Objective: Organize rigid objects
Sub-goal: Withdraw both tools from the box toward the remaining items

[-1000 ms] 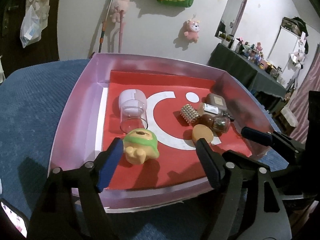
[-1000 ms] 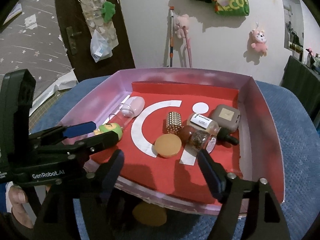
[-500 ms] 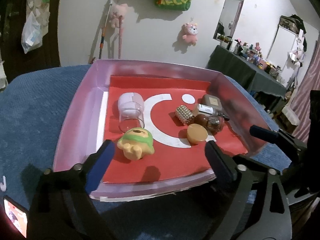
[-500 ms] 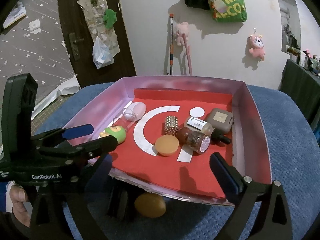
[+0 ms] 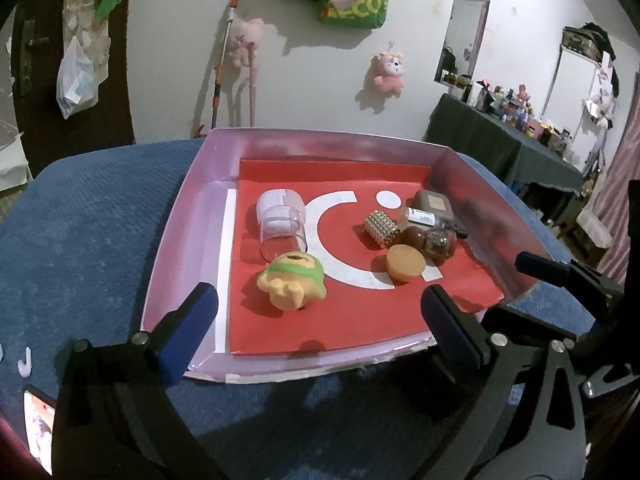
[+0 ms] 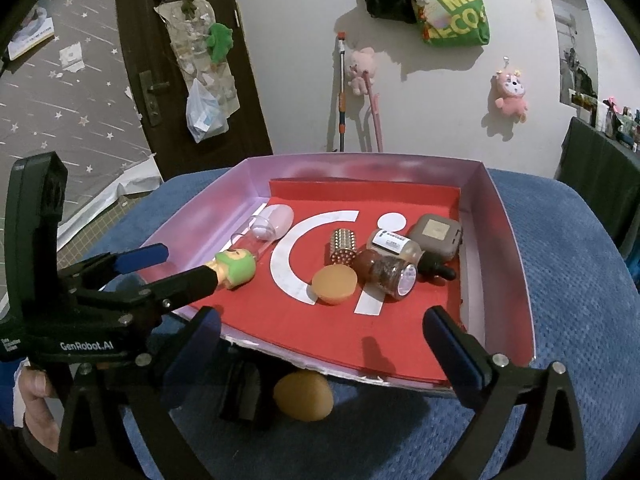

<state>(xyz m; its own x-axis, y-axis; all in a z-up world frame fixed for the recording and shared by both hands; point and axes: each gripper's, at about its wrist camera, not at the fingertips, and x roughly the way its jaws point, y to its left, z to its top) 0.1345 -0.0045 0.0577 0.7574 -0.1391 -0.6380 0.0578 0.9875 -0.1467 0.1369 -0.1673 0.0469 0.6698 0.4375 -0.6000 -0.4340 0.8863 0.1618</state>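
Note:
A pink-walled tray (image 5: 180, 216) with a red floor holds a yellow toy with a green cap (image 5: 294, 280), a clear cup lying over a white mouse (image 5: 280, 224), a studded gold cylinder (image 5: 382, 229), an orange disc (image 5: 405, 263), brown jars (image 5: 438, 240) and a tan case (image 5: 434, 203). My left gripper (image 5: 316, 316) is open and empty above the tray's near edge. My right gripper (image 6: 320, 334) is open and empty at the near edge too. The same tray (image 6: 508, 248) and toy (image 6: 236, 268) show in the right wrist view.
The tray rests on a blue textured cushion (image 5: 88, 232). An orange rounded object (image 6: 303, 396) lies on the cushion just outside the tray's near edge. A phone (image 5: 38, 432) lies at the lower left. A dark side table (image 5: 500, 148) with clutter stands at the right.
Both grippers have drawn back and up from the tray. The left fingers, which flanked the yellow toy, now stand clear of it. The toy lies released on the red floor.

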